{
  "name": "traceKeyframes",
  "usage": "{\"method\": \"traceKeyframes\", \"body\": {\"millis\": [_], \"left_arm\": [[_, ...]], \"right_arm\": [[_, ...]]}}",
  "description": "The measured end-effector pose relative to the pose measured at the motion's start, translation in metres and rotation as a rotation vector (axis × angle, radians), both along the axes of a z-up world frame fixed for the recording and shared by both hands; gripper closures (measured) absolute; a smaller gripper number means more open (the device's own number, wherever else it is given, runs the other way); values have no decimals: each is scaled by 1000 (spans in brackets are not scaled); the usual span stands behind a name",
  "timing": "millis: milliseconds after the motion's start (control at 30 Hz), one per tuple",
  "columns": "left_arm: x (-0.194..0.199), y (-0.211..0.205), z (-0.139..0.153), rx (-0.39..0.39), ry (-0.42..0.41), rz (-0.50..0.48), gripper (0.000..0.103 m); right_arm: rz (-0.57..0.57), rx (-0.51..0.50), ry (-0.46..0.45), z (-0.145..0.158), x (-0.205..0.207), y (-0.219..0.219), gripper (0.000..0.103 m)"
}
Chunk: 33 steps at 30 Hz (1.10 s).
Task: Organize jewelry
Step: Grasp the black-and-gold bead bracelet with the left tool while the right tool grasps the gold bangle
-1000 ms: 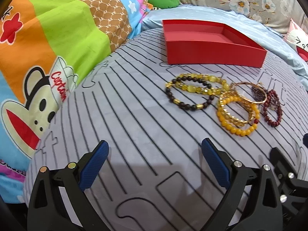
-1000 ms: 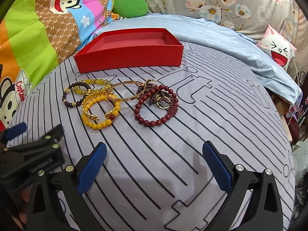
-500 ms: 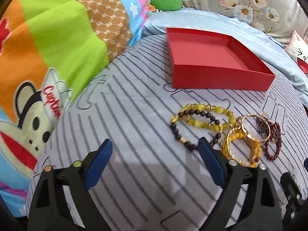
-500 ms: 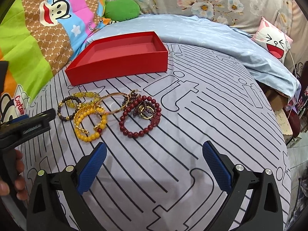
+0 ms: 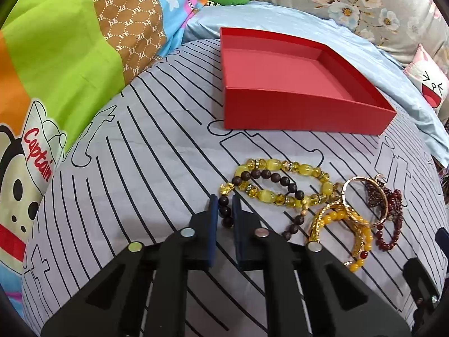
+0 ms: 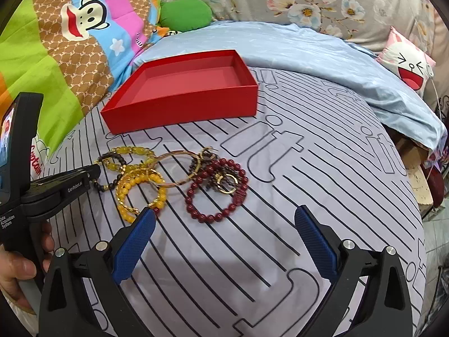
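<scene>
A pile of bracelets lies on the striped grey bedsheet in front of an empty red box. My left gripper is shut on the dark brown bead bracelet, which still lies on the sheet, linked with a yellow glass bead bracelet. Beside them lie a yellow-orange bead bracelet, a gold bangle and dark red bead bracelets. My right gripper is open and empty, just short of the large red bead bracelet. The red box also shows in the right wrist view.
A colourful cartoon quilt rises along the left. A light blue sheet and a floral cushion lie behind the box. A pink cartoon pillow is at the far right. The bed edge drops off at right.
My left gripper moved forward to the pile and shut on the dark bead bracelet. My right gripper moved a little closer to the red bracelet and stayed open.
</scene>
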<state>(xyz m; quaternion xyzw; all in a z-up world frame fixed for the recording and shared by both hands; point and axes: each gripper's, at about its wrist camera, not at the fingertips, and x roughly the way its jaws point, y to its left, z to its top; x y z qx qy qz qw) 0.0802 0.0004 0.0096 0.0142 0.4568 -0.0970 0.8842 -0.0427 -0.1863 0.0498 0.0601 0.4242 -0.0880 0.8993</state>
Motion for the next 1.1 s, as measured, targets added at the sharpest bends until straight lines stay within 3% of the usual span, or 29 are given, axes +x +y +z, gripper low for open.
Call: {"method": "traceKeyframes", "body": {"millis": [167, 533, 833, 1100], "left_arm": [[-5, 8, 9, -14, -12, 9, 95], [-19, 25, 9, -9, 19, 17, 95], [-21, 21, 1, 1, 32, 1, 95], [-21, 17, 1, -1, 29, -4, 95]], "right_arm": [[37, 9, -3, 4, 9, 10, 22], [168, 49, 24, 2, 40, 43, 68], [198, 39, 92, -18, 57, 45, 84], [226, 90, 106, -24, 53, 39, 85]]}}
